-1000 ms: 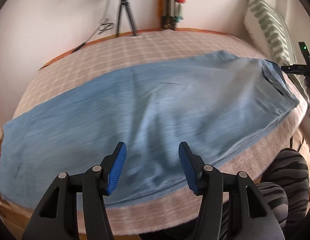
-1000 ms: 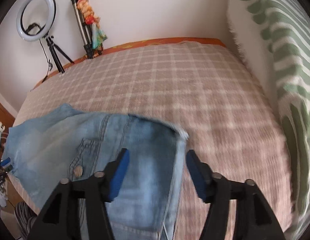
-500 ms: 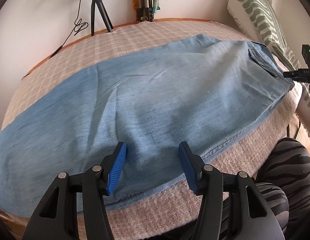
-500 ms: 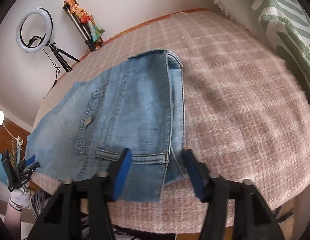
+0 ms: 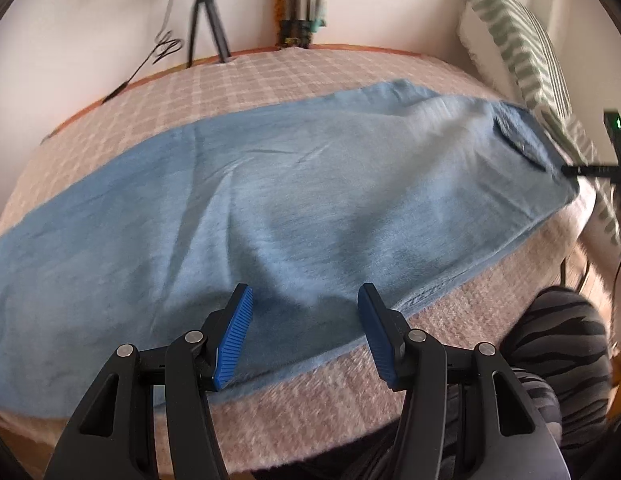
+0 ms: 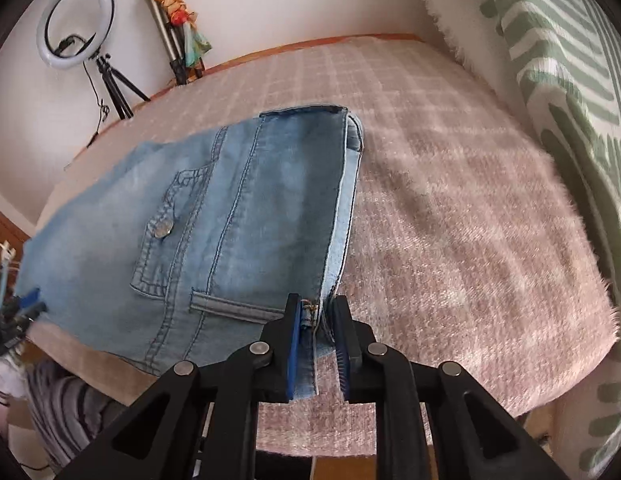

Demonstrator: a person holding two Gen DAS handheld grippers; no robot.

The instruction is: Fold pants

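Observation:
Light blue denim pants [image 5: 270,208] lie folded lengthwise across a pink checked bed cover [image 5: 270,80], legs to the left, waist to the right. My left gripper [image 5: 304,312] is open and empty, just above the pants' near edge around mid-leg. In the right wrist view the waist end [image 6: 238,216] shows a back pocket with a metal button. My right gripper [image 6: 316,324] has its jaws nearly closed around the waistband corner at the bed's near edge. The right gripper also shows in the left wrist view [image 5: 590,168] at the far right.
A green-striped white pillow [image 6: 550,60] stands along the right side of the bed. A ring light on a tripod [image 6: 76,20] and a second stand [image 6: 178,40] are at the wall behind. The person's striped legs [image 5: 550,360] are at the bed's near edge.
My right gripper has closed from wide open onto the waistband corner. My left gripper stays open over the pants' near edge, with the view shifting slightly.

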